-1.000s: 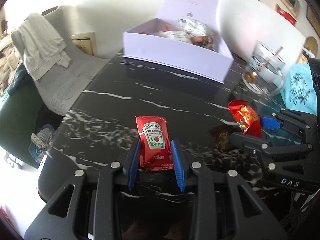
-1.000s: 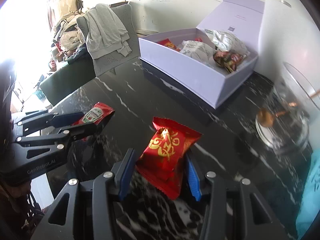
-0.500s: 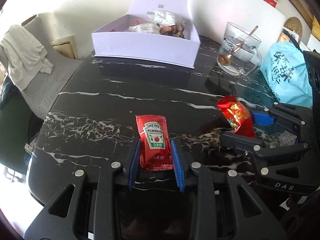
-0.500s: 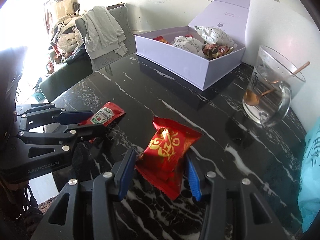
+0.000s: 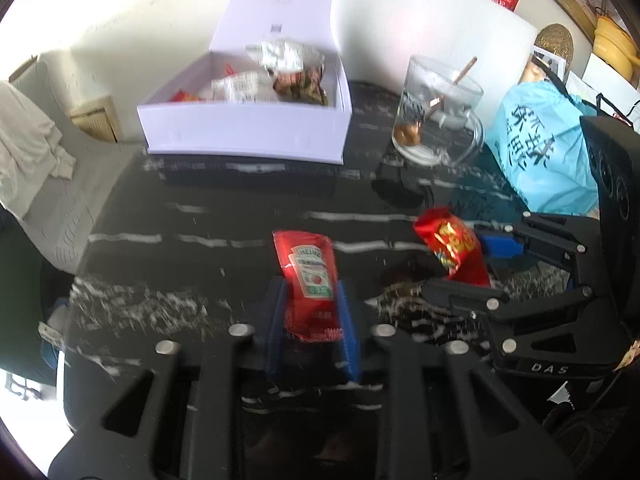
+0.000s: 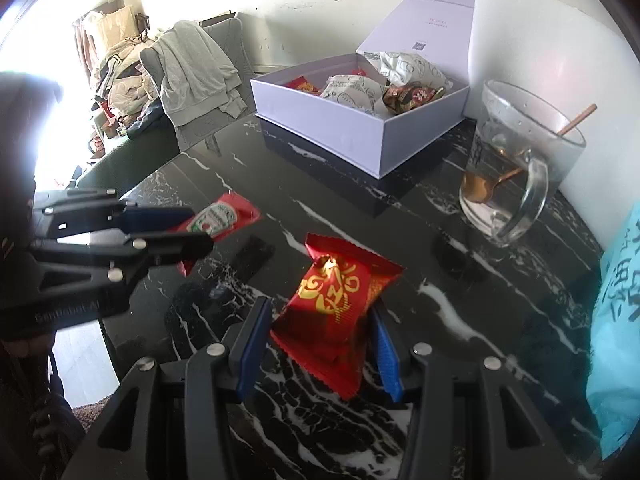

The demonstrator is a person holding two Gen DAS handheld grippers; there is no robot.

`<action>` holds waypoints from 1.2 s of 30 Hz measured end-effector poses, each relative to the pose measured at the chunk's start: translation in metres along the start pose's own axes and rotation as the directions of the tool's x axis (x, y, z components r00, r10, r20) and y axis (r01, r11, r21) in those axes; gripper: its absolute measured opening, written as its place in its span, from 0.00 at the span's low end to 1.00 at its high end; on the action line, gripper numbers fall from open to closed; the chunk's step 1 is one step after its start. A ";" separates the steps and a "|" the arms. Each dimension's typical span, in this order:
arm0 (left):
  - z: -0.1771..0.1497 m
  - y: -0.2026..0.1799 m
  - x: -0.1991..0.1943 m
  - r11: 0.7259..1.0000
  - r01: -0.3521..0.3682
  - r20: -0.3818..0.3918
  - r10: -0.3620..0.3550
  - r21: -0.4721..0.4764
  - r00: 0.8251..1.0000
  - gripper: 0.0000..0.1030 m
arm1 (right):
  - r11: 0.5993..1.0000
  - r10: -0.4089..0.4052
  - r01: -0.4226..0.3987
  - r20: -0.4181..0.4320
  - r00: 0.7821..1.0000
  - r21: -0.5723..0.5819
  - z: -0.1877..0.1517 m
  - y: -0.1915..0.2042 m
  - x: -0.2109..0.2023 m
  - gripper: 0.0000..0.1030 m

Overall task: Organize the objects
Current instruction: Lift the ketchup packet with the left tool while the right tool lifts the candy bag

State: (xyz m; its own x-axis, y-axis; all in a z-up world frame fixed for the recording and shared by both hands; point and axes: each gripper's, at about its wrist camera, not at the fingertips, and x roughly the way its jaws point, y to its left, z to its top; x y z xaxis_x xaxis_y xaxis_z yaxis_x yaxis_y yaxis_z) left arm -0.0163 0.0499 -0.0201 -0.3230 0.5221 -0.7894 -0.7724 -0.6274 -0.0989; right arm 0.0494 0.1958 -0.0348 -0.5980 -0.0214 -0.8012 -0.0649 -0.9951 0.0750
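Jaws of the left gripper [image 5: 312,320] have just closed further onto the ketchup sachet [image 5: 310,280]. Right gripper [image 6: 318,350] clamps the red snack packet [image 6: 340,312]. Both items are now lifted off the table [image 6: 460,280], nearer the far box [image 6: 360,128]: transfer is next.

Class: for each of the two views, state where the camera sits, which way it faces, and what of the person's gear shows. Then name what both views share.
Left wrist: on the left hand-held gripper, facing down-forward at its ketchup packet; right hand-held gripper alongside.
Right wrist: on the right hand-held gripper, facing its red snack packet.
Shared: white box, glass mug.
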 end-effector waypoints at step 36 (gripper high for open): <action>-0.011 -0.020 0.043 0.996 -0.042 -0.046 0.046 0.077 0.998 0.69 | 0.999 -0.029 0.029 -0.005 1.000 -0.024 -0.020 -0.008 0.017 0.59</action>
State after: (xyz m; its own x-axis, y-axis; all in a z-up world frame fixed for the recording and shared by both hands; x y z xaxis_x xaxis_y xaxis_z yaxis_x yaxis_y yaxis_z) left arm -0.0087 0.0793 -0.0587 -0.3321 0.4655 -0.8204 -0.7981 -0.6023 -0.0186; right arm 0.0563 0.2018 -0.0608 -0.5917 0.0074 -0.8061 -0.0632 -0.9973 0.0373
